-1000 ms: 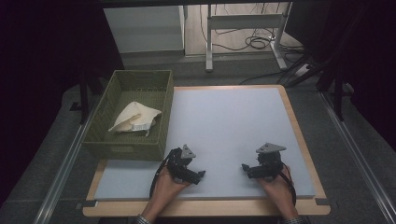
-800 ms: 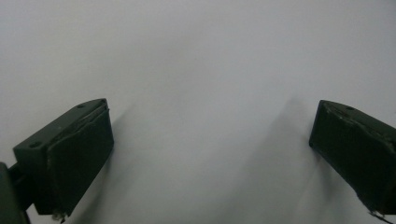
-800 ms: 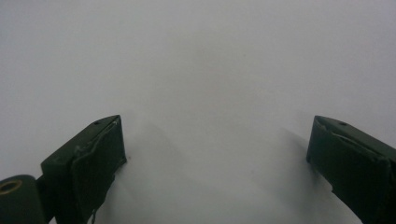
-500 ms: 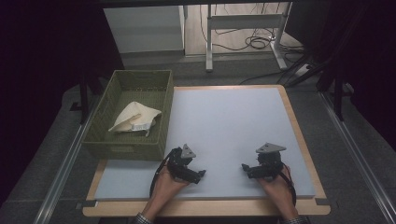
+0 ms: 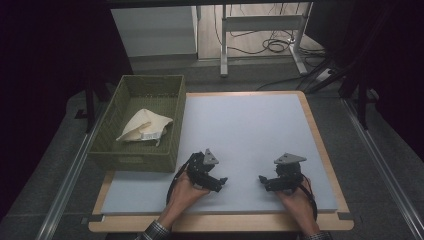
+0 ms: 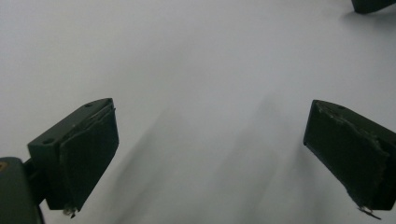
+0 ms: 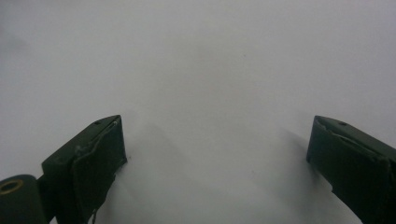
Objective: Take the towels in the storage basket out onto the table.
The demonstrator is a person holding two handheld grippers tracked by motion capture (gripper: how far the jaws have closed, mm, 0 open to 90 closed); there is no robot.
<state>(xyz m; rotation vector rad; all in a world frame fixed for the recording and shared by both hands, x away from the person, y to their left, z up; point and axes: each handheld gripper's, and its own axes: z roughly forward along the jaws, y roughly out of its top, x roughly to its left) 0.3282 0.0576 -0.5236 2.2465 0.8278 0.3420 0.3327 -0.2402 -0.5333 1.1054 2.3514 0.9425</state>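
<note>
In the high view a person's two hands rest low on the pale blue-grey mat, near its front edge. The left gripper points right toward the middle, and the right gripper points left toward it. Both stand open with nothing between the jaws. In the left gripper view the left gripper has its jaws wide apart over bare mat, and a corner of the right gripper peeks in at top right. The right gripper in its own view is also wide open above plain mat.
A green woven basket stands at the mat's left side, holding a crumpled cream cloth with a small label. The wooden table edge frames the mat. Beyond lie a dark floor, cables and white table legs.
</note>
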